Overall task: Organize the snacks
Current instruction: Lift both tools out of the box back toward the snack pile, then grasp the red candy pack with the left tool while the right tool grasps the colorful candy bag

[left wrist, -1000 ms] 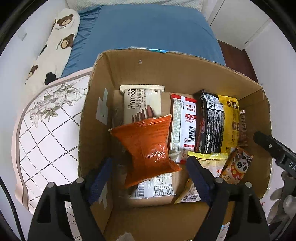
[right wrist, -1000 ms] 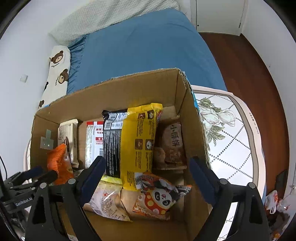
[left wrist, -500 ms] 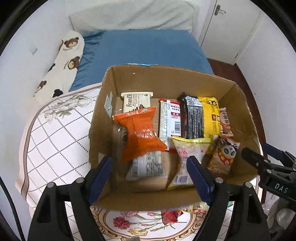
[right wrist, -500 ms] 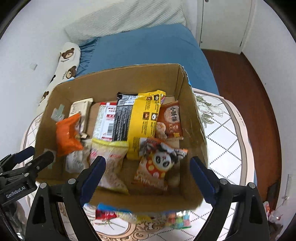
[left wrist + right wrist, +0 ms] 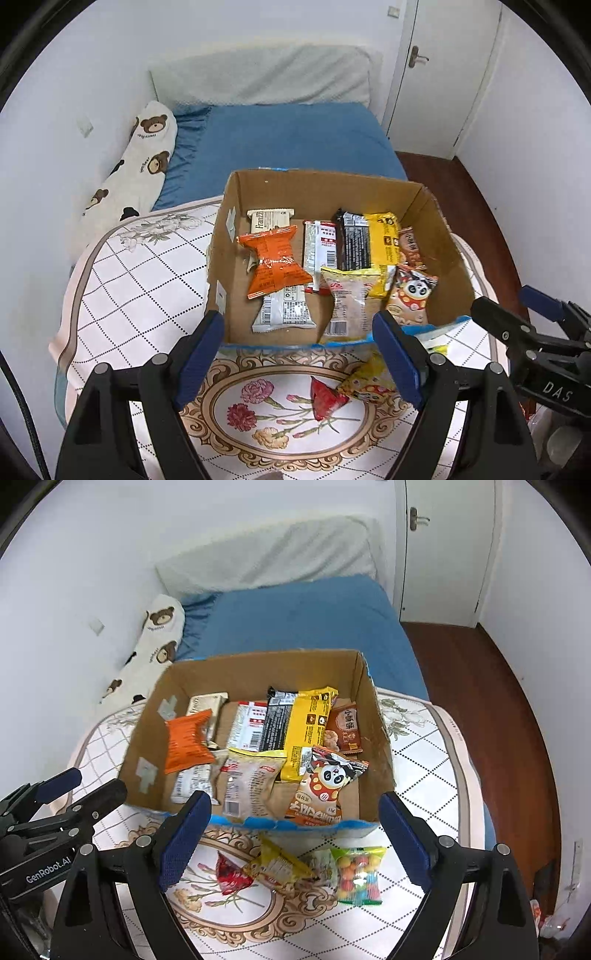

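- Both tongs stand wide and bare; the left gripper [image 5: 297, 354] hangs above the near wall of the cardboard box [image 5: 325, 192], and the right gripper [image 5: 295, 836] does the same from the other side, with nothing between the jaws of either.
- The snacks are in two lots; most lie inside the box, among them an orange packet [image 5: 275, 264], a yellow-and-black packet [image 5: 365, 243] and a panda packet [image 5: 410, 295]; a few lie loose on the flowered cloth [image 5: 147, 273] just in front of the box.
- By my judgement the step in hand is the pause between placements; neither tool carries anything, and the loose packets are what remains to be boxed.
- The next move calls for one gripper to drop toward the cloth, straddle a single packet and close on its crimped edge or body without dragging its neighbours; the red packet [image 5: 229, 877] and the yellow packet [image 5: 277, 867] touch or overlap, so the approach should be from a free side.
- The right wrist view shows the whole loose group, including a clear bag of coloured candy balls [image 5: 358, 873] that the left view does not show at all; it also shows a whitish wrapper between the yellow packet and the candy bag, though I cannot tell what it is.
- The left wrist view shows the box's left inner wall and the white packet [image 5: 284, 308] under the orange one more plainly; there the loose yellow packet is partly hidden behind a finger.
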### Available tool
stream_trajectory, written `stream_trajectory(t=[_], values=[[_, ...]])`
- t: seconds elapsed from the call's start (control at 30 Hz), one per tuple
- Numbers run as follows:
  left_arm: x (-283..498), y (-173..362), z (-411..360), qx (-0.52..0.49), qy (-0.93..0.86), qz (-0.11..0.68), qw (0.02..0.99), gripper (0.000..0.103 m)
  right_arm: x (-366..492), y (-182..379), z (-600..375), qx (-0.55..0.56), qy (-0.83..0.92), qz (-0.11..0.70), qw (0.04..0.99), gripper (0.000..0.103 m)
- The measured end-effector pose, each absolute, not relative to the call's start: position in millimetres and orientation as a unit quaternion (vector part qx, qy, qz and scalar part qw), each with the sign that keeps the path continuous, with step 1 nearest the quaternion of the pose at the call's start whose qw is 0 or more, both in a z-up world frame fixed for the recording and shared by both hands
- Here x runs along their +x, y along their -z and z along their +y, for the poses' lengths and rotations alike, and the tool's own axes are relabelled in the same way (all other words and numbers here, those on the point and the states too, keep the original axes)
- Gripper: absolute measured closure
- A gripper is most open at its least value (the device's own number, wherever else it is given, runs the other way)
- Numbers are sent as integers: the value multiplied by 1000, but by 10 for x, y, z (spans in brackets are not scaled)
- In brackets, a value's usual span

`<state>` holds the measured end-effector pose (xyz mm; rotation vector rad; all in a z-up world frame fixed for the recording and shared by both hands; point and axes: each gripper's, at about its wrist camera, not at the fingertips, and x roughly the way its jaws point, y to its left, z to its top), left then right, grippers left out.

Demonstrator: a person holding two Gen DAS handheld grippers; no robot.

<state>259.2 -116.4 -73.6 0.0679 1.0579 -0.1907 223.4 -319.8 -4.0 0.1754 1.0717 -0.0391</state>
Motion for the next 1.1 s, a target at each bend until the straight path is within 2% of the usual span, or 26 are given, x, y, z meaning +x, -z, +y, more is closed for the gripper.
stream_trajectory(t=[0.2, 0.37, 0.4, 0.43, 0.47, 0.83, 0.9, 0.97, 1.03, 1.1], values=[[2358, 742, -1138, 17, 90, 509, 856, 21, 1946, -11, -3186, 112, 4, 511, 852, 9], [2167, 1240, -1198, 39, 93, 558, 824, 21, 1741, 398, -3312, 143, 0, 550, 823, 10], [2139, 1363, -1227, 47, 97, 570, 815, 21, 1707, 501, -3357, 152, 1, 558, 815, 20], [2107, 1504, -1261, 58, 99, 582, 805, 21, 1666, 618, -3412, 161, 4, 566, 808, 37], [2084, 1653, -1302, 71, 99, 593, 796, 21, 1627, 750, -3478, 167, 12, 576, 800, 40], [2248, 2704, -1641, 112, 102, 660, 736, 21, 1649, 1873, -3920, 189, 75, 642, 739, 39], [2291, 2804, -1673, 112, 102, 659, 737, 28, 1713, 2027, -3902, 178, 77, 650, 735, 39], [2328, 2886, -1693, 113, 104, 663, 733, 56, 1787, 2186, -3875, 156, 89, 659, 730, 39], [2363, 2950, -1692, 105, 108, 668, 728, 63, 1838, 2325, -3871, 151, 91, 668, 723, 39], [2367, 2947, -1705, 103, 107, 667, 730, 64, 1868, 2429, -3862, 148, 90, 675, 717, 41]])
